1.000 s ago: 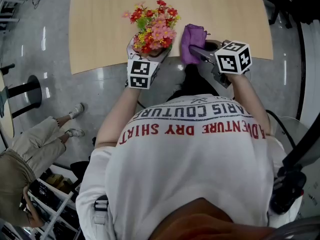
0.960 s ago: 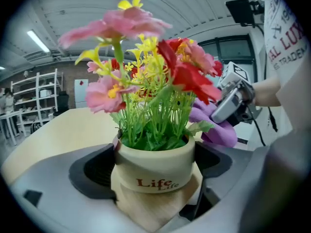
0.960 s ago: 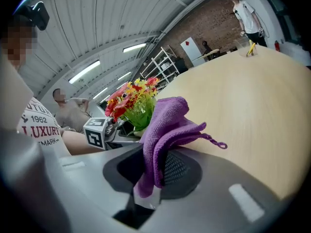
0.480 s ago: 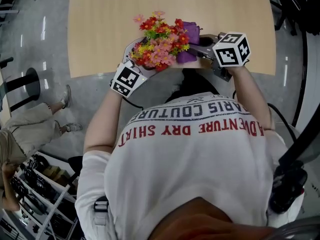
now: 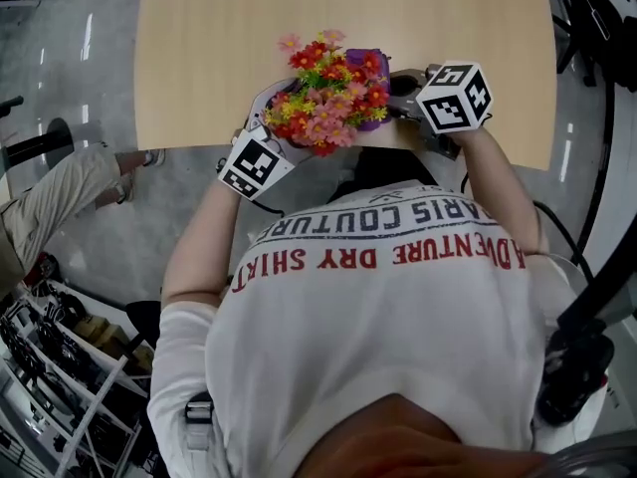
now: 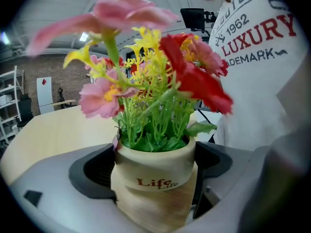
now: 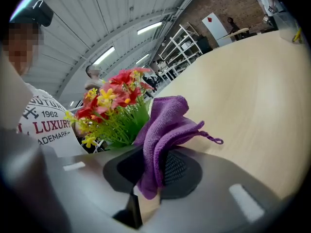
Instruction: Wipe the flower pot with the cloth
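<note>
Our left claw (image 6: 151, 173) clamps the cream, wood-grain-bottomed round flower pot (image 6: 156, 165) at the pale wooden bench's (image 5: 199, 48) near edge. Our right claw (image 7: 155, 169) pinches the purple microfibre cloth (image 7: 167, 123). Wiping looks barely begun. Since a second ago, pot and cloth have closed together, and the flowers now cover most of the cloth.

A warehouse-like workshop: ribbed metal roof (image 7: 97, 18), brick wall (image 7: 228, 1), white shelving racks (image 7: 184, 45).
</note>
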`<state>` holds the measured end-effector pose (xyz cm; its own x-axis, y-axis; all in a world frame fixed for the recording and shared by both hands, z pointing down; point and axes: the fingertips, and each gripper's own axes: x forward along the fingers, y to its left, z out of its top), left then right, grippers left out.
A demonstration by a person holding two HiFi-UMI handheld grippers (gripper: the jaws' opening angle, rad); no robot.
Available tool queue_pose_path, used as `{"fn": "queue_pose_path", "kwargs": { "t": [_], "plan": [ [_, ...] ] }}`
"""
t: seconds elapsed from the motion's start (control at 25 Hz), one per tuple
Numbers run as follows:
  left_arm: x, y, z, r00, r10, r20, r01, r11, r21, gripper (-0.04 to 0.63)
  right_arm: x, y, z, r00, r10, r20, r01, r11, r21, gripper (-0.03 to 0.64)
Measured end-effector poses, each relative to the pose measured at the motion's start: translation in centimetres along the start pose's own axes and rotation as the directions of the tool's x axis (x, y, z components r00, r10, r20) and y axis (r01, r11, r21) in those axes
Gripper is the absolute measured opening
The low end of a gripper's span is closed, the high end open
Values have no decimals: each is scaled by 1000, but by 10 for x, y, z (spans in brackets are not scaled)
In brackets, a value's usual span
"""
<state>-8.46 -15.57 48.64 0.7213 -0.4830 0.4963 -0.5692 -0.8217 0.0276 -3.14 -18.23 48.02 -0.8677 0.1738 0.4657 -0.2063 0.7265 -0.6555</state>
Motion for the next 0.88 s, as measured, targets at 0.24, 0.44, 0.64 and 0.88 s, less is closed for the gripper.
{"fn": "queue_pose_path", "kwargs": {
  "t": [0.24, 0.44, 0.64, 0.88],
  "plan": [
    [0, 1, -2, 1000, -11, 0, 11, 1000, 9, 514, 16, -25, -17, 986, -96, -139, 93, 995, -27, 43],
    [-1, 1, -3, 1000, -17, -8, 17, 1000, 13, 514, 21, -32, -22, 974, -140, -178, 140, 990, -10, 43],
    [1, 1, -2, 999, 41, -28, -40, 999, 18, 514, 10, -32, -19, 983, -166, -84, 170, 985, 38, 44],
    [-13, 1, -1, 986, 167, -1, -166, 982, -89, 514, -17, -27, -23, 967, -248, 61, 242, 966, 93, 44]
  ]
}}
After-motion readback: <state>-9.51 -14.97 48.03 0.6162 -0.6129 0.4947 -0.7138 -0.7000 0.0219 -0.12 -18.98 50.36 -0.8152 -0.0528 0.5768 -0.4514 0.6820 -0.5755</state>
